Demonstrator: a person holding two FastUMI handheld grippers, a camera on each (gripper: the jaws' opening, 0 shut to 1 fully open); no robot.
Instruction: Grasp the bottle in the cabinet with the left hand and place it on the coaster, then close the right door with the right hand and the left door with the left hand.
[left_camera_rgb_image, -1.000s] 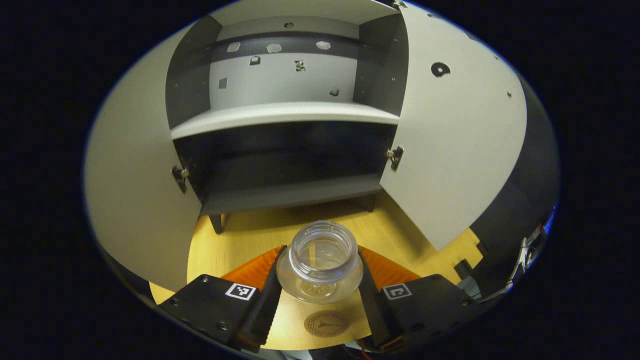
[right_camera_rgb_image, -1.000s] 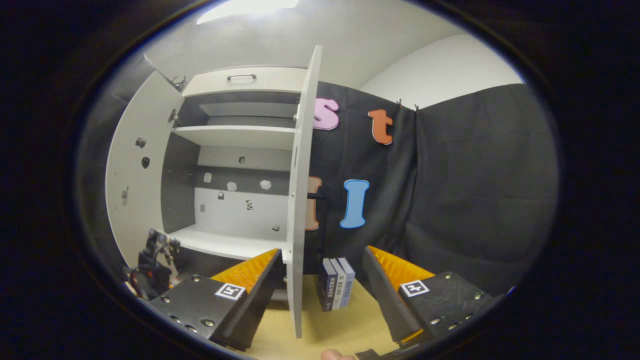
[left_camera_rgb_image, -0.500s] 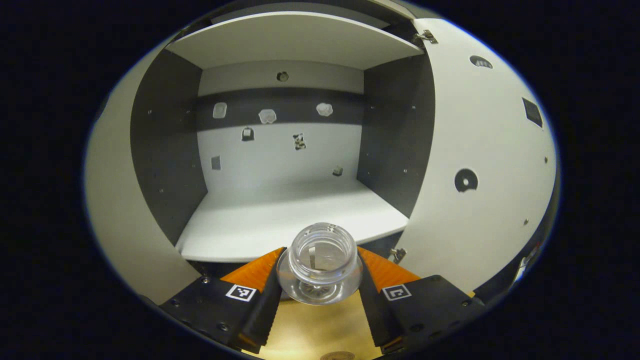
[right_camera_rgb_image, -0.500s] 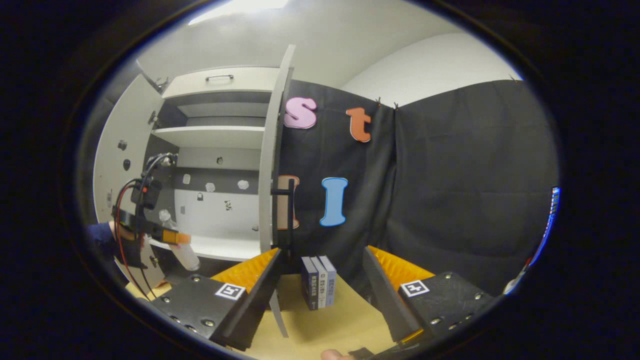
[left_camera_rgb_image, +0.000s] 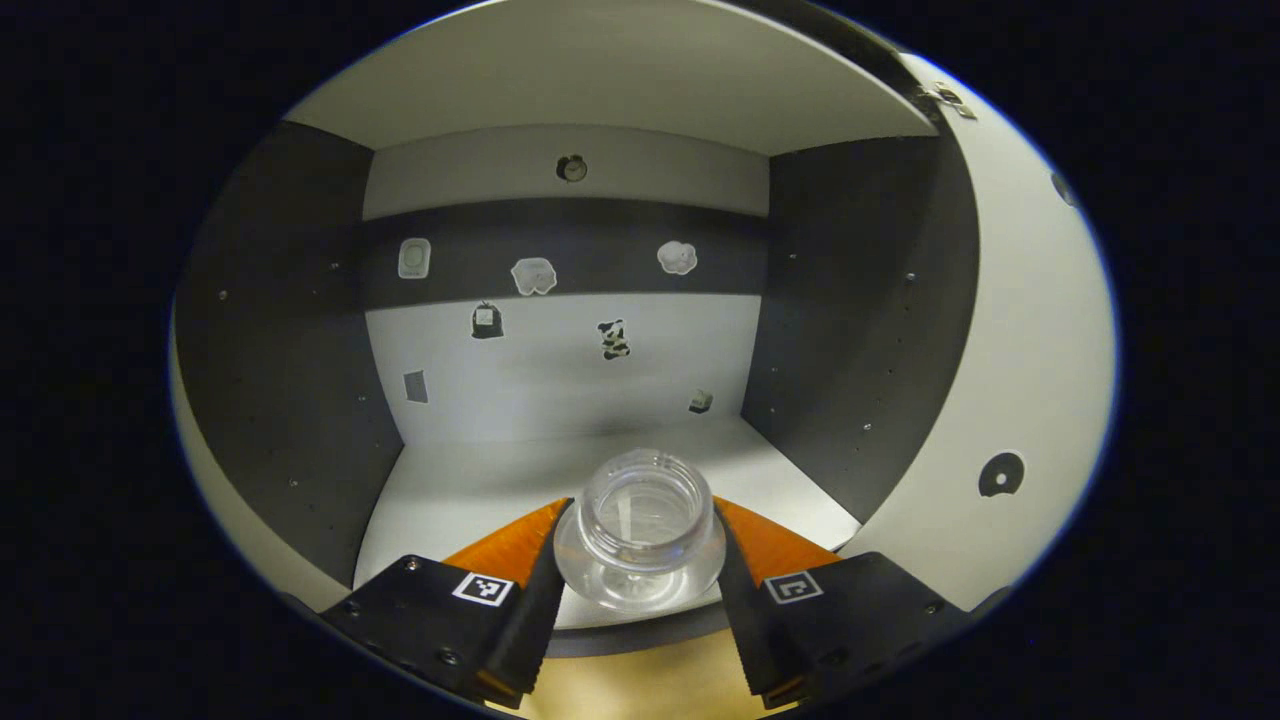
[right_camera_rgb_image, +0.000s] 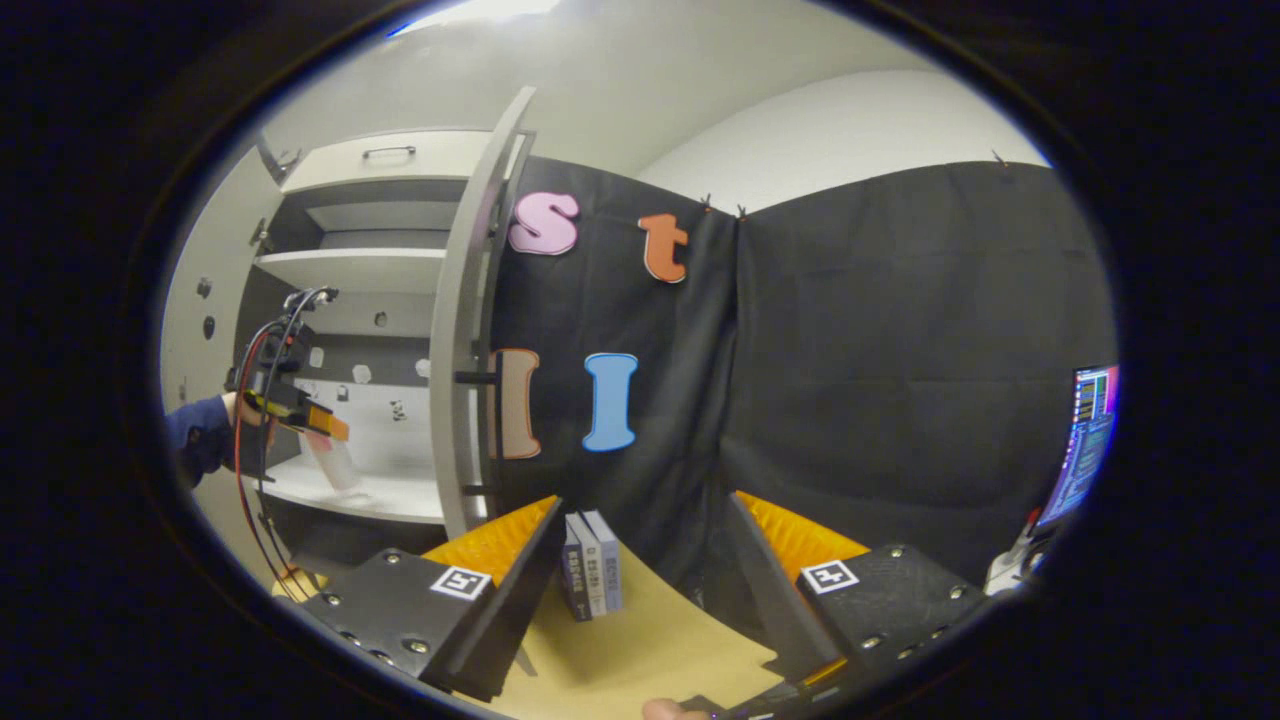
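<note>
Bottle first: your left gripper has it clenched between both orange-backed fingers, a clear glass bottle seen from its open mouth down, nothing visible inside. It sits at the front edge of the white shelf in the cabinet, whose compartment holds nothing else but small stickers on the back wall, too small to read. Your right gripper hangs released with its fingers spread, over the wooden table. Three books stand beyond it beside the right door; their spine writing is illegible.
</note>
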